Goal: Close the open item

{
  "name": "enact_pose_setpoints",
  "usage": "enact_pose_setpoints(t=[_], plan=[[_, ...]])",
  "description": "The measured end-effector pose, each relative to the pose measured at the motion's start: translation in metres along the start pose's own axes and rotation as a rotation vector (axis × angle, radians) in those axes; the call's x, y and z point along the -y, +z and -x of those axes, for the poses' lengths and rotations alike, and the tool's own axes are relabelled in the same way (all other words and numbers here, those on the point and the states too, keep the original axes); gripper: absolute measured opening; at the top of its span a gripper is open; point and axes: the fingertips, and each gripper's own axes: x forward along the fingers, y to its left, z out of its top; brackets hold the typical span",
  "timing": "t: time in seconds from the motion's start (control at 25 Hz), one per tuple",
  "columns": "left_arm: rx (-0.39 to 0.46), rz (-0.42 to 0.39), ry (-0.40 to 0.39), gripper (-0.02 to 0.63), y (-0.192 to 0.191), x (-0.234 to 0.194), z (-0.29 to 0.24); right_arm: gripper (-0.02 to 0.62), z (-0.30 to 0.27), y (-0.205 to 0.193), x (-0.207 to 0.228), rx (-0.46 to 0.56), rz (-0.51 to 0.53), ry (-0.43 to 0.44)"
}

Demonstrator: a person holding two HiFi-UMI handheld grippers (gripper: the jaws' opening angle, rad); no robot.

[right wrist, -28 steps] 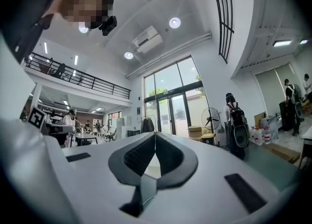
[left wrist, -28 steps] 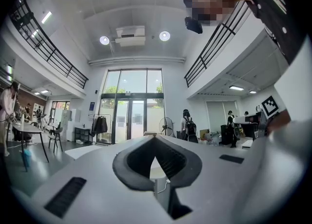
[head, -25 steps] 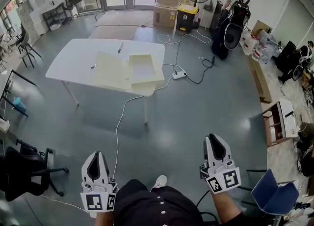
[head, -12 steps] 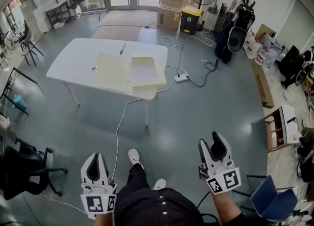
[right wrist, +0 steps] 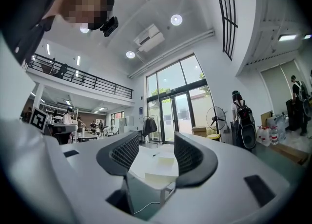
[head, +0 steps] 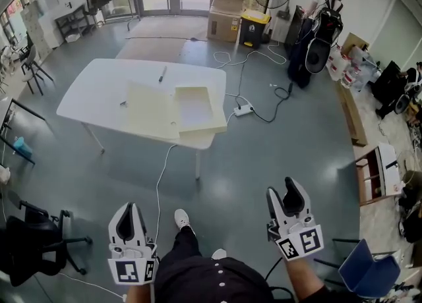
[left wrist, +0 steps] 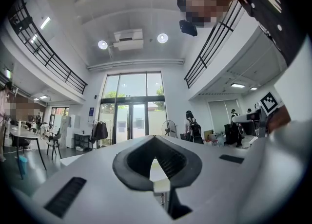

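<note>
A flat cream box (head: 196, 107) lies open on the white table (head: 92, 87), its lid (head: 150, 105) folded out flat to the left. Both grippers hang low at the front, well short of the table. My left gripper (head: 129, 207) is shut, its tips meeting in the left gripper view (left wrist: 154, 138), with a sliver of the box (left wrist: 159, 174) showing behind the pads. My right gripper (head: 288, 185) has just been opening and stands open with nothing between its pads. In the right gripper view (right wrist: 156, 138) the box (right wrist: 159, 169) sits far off in the gap.
A pen (head: 161, 73) lies on the table's far side. A white cable (head: 158, 183) runs over the floor from the table, with a power strip (head: 243, 109) to its right. A black office chair (head: 33, 236) stands at left, a blue chair (head: 368, 269) at right. A person with a backpack (head: 321, 22) stands far back.
The right jaws have opened from shut. Both grippers and the view have come a little nearer the table, and a foot has stepped forward between the grippers.
</note>
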Motion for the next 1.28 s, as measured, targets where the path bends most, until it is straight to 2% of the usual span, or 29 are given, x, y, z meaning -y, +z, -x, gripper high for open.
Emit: enact_pose_setpoints(t=[0.6,0.88,1.28], plan=[[-0.009,0.001,0.005,0.017,-0.011,-0.077,-0.105,0.235,-0.132,0.0,0.004,0.0,0.001,-0.027],[-0.002,0.013,-0.006,0.017,-0.011,-0.1,-0.133,0.23,-0.164,0.003,-0.002,0.007,-0.001,-0.042],[0.033,0.023,-0.065,0.017,-0.01,-0.13,-0.163,0.219,-0.201,0.009,-0.015,0.046,0.011,-0.086]])
